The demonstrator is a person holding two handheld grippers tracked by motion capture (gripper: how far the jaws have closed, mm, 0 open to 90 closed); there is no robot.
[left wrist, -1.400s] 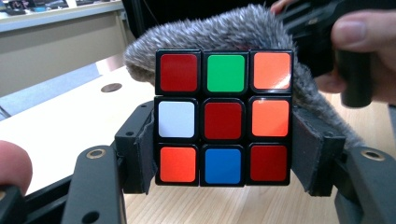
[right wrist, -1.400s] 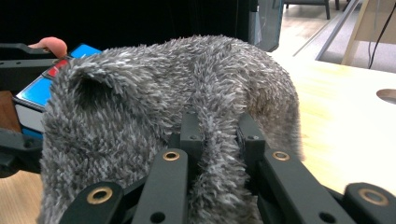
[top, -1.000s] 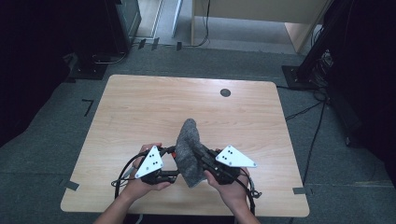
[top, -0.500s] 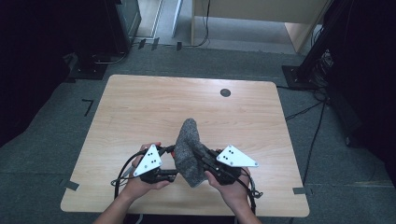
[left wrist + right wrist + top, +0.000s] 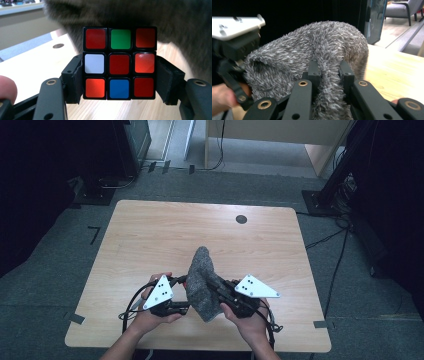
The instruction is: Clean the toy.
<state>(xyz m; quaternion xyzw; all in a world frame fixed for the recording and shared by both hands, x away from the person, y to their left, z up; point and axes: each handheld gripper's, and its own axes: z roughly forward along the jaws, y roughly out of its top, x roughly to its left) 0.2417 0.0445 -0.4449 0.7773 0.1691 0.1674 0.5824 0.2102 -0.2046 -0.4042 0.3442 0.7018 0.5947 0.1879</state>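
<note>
While I hold both hands low at the near edge of the bench point(image 5: 150, 235), my left claw point(image 5: 119, 75) is squeezed tight on a puzzle cube point(image 5: 119, 62), one black pad on each side of it. The cube has red, green, white and blue squares facing me, and it sits up off the wood. My right claw point(image 5: 329, 72) is pinched shut on a fold of a fuzzy grey pouch point(image 5: 312, 55). From the high view, the pouch point(image 5: 202, 282) stands up between my two claws, with its pointed end leaning away from me and its fat end down by my hands. The left claw point(image 5: 175, 307) is right next to it, and the right claw point(image 5: 222, 292) is pressed into its side. I think the job is to get the cube and the pouch together, but I cannot see the pouch's mouth from here. What could go wrong? The fuzzy cloth is soft, so it could slip out of my right claw if I tug too hard. The pouch could then flop down on the bench. The cube is smooth, so a bump against the cloth could twist it or push it out of my left claw.
</note>
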